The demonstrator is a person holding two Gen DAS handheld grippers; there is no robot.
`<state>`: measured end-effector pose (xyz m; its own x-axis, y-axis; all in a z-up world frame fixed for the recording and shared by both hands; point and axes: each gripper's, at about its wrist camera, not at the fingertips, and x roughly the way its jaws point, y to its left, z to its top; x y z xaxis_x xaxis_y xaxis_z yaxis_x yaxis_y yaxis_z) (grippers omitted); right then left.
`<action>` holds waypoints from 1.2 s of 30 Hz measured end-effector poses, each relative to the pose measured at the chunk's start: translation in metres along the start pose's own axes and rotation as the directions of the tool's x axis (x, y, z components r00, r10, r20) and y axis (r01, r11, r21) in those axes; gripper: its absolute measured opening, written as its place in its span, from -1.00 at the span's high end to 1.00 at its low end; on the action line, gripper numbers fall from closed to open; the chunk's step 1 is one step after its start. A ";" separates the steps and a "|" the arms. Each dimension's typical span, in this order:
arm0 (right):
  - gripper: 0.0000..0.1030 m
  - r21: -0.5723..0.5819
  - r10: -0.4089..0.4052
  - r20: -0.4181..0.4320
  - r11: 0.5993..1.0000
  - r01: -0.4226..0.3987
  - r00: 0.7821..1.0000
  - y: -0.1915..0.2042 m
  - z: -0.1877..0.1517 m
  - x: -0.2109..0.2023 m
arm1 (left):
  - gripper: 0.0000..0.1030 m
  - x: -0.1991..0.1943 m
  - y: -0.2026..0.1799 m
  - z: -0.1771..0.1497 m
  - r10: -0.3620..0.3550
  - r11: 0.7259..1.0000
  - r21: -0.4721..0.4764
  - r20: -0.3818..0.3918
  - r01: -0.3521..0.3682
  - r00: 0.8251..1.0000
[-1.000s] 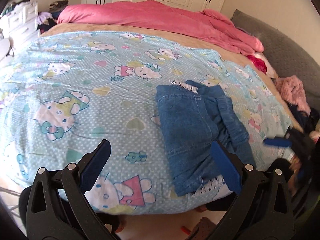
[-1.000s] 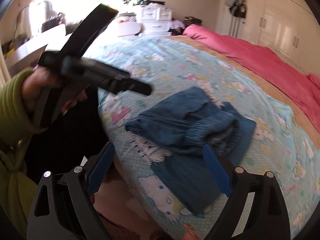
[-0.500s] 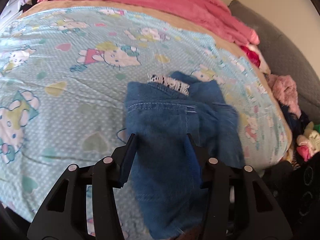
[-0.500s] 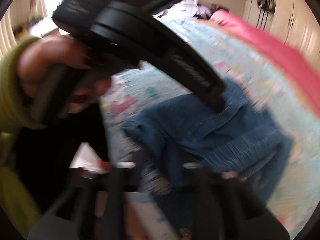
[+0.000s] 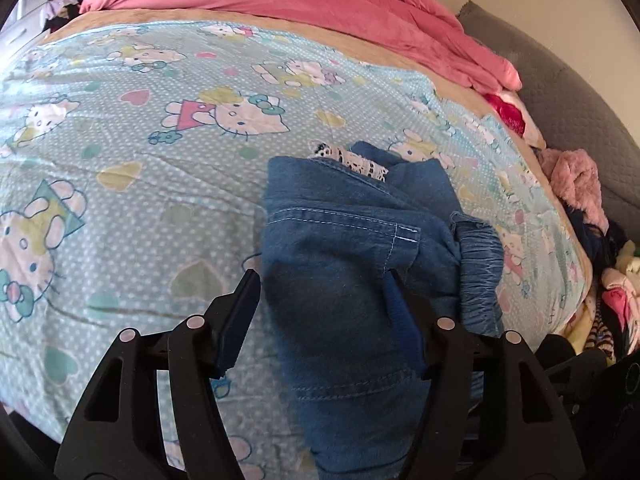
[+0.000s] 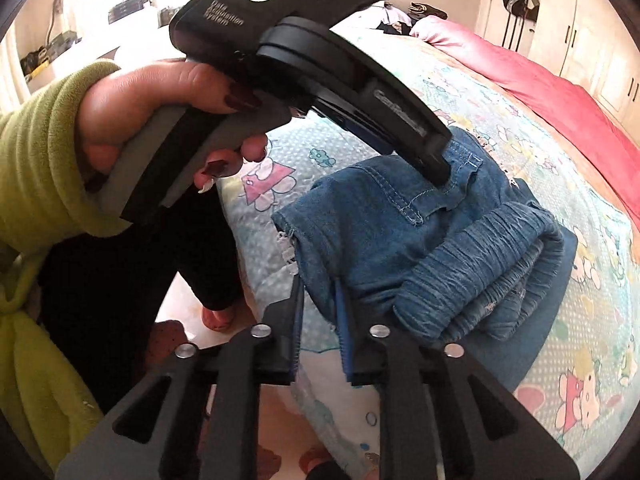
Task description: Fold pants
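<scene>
Blue denim pants lie folded and bunched near the bed's front edge, with a lace hem showing at the far end. My left gripper straddles a thick fold of them. Denim fills the gap from pad to pad while the jaws are opening. In the right wrist view the left gripper, held by a hand in a green sleeve, digs its tip into the pants. My right gripper pinches the near corner of the denim in a narrow gap, and its jaws are opening slightly.
The bed wears a light blue cartoon sheet, with a pink duvet heaped at the far side. A grey padded headboard and a pile of clothes lie to the right. The person's foot stands on the floor by the bed edge.
Both grippers came down onto the pants and narrowed from wide open to closing around denim. The left gripper swung in across the right wrist view, and the denim corner is now bunched up.
</scene>
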<state>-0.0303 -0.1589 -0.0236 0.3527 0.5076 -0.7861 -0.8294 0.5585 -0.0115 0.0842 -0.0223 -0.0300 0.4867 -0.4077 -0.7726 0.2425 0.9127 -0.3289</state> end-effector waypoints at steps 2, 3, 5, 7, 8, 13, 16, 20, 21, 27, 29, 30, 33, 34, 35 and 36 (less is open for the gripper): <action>0.65 0.014 -0.001 0.008 1.000 0.001 1.000 0.001 0.000 -0.004 | -0.10 -0.006 0.000 -0.001 0.006 1.000 0.009 0.012 -0.006 1.000; 0.64 0.021 -0.002 0.010 1.000 0.002 1.000 0.000 0.001 -0.007 | -0.14 -0.010 -0.001 -0.002 0.015 1.000 0.016 0.019 -0.015 1.000; 0.64 0.033 0.004 0.024 0.999 -0.004 1.000 0.002 0.000 -0.013 | -0.22 -0.019 -0.001 -0.004 0.025 0.999 0.024 0.041 -0.026 0.999; 0.64 0.039 0.007 0.027 0.999 -0.008 1.000 0.002 0.000 -0.017 | -0.23 -0.024 0.000 -0.005 0.033 0.999 0.029 0.054 -0.035 0.998; 0.64 0.042 0.004 0.031 0.999 -0.006 1.000 0.003 0.001 -0.020 | -0.26 -0.027 0.001 -0.005 0.039 0.999 0.031 0.060 -0.041 0.997; 0.59 0.063 -0.020 0.061 0.998 0.016 0.998 0.005 0.003 -0.032 | -0.36 -0.045 0.006 -0.008 0.057 0.998 0.032 0.095 -0.060 0.994; 0.43 0.087 -0.050 0.079 0.995 0.043 0.996 0.002 0.005 -0.043 | -0.44 -0.058 0.010 -0.011 0.088 0.995 0.034 0.121 -0.093 0.989; 0.23 0.131 -0.100 0.104 0.988 0.086 0.989 -0.005 0.003 -0.054 | -0.53 -0.071 0.017 -0.016 0.080 0.997 0.008 0.141 -0.082 0.987; 0.21 0.150 -0.111 0.113 0.984 0.093 0.987 -0.008 0.002 -0.058 | -0.54 -0.072 0.018 -0.017 0.084 0.996 0.009 0.143 -0.086 0.986; -0.22 0.280 -0.195 0.165 0.949 0.143 0.967 -0.035 0.004 -0.078 | -0.69 -0.083 0.024 -0.023 0.102 0.995 -0.006 0.158 -0.103 0.982; -0.40 0.318 -0.230 0.168 0.933 0.168 0.959 -0.044 0.004 -0.084 | -0.72 -0.085 0.024 -0.023 0.111 0.994 -0.004 0.165 -0.112 0.980; -0.44 0.342 -0.253 0.168 0.921 0.185 0.953 -0.051 0.005 -0.087 | -0.73 -0.085 0.025 -0.023 0.116 0.993 -0.003 0.167 -0.117 0.979; -0.59 0.390 -0.297 0.166 0.896 0.215 0.940 -0.063 0.004 -0.094 | -0.80 -0.087 0.024 -0.023 0.126 0.992 -0.004 0.175 -0.128 0.976; -0.66 0.408 -0.314 0.164 0.885 0.226 0.935 -0.068 0.004 -0.097 | -0.81 -0.088 0.024 -0.024 0.127 0.992 -0.006 0.175 -0.128 0.976; -0.67 0.419 -0.325 0.163 0.878 0.233 0.932 -0.072 0.004 -0.099 | -0.81 -0.088 0.024 -0.024 0.129 0.992 -0.006 0.175 -0.130 0.976; -0.67 0.431 -0.334 0.160 0.870 0.238 0.929 -0.077 0.004 -0.101 | -0.81 -0.088 0.023 -0.024 0.132 0.991 -0.005 0.175 -0.133 0.976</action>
<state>-0.0008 -0.2507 0.0589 0.6739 0.3902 -0.6273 -0.4508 0.8899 0.0692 0.0271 0.0350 0.0175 0.6536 -0.2820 -0.7023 0.1713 0.9590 -0.2257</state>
